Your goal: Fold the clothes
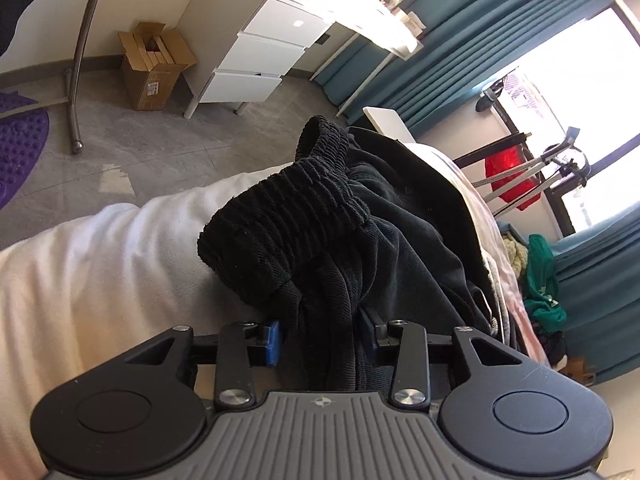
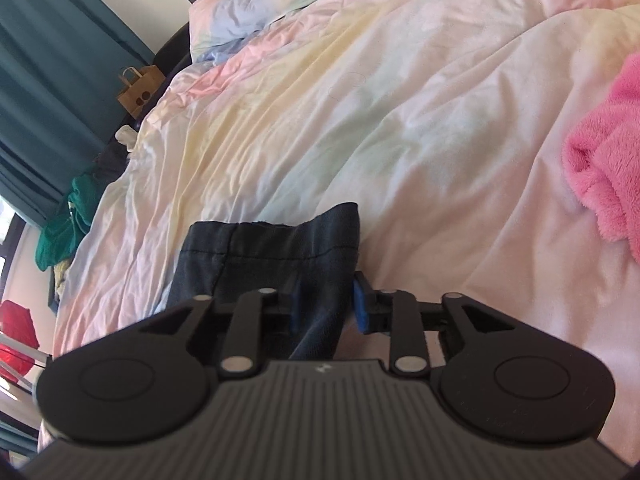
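Left hand-held gripper (image 1: 320,336) jaws apart around black trousers (image 1: 320,240); right hand-held gripper (image 2: 326,300) likewise parted. Upper left, open cardboard box (image 1: 154,66) holds smaller cartons.

- Grey floor (image 1: 160,148), with a cardboard box (image 1: 154,66) against a pale wall.
- White drawer unit (image 1: 264,60) beside a sunlit desk (image 1: 380,28).
- Teal curtains (image 1: 460,40) frame a bright window (image 1: 592,80).
- Bed (image 2: 400,120) under a rumpled pastel duvet.
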Motion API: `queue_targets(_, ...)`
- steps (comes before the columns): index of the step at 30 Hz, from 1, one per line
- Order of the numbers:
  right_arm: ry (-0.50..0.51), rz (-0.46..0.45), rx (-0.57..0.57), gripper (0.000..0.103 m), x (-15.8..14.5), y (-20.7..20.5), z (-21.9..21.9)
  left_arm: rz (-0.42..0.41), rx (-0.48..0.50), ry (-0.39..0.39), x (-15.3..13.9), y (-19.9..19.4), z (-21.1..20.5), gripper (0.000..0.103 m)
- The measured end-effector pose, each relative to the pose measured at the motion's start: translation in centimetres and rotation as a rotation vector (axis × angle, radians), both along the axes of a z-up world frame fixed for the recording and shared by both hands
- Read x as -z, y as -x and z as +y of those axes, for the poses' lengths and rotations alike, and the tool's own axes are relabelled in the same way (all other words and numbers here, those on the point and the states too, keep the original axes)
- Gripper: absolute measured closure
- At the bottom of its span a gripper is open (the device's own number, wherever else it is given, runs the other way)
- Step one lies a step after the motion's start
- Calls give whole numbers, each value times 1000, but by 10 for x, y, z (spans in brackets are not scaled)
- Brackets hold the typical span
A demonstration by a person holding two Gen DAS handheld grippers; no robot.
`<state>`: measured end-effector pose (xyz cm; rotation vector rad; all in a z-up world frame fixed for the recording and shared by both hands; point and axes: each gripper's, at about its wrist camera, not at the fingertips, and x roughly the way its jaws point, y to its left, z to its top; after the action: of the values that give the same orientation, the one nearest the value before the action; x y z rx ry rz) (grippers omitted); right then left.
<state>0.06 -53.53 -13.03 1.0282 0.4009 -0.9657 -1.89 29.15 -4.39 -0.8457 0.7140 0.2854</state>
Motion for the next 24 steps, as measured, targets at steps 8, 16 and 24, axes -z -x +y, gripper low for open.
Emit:
queue_targets(8, 312, -43, -37, 27, -64, 5, 39, -36, 100, -442, -44, 11, -61, 14)
queue_targets(16, 516, -124, -347, 27, -108, -20, 101, -192, 180, -641, -66, 14, -116, 3)
queue_targets(24, 497, -233, -704, 27, -118, -49, 166, -240, 270, -669, -57, 8, -136, 2)
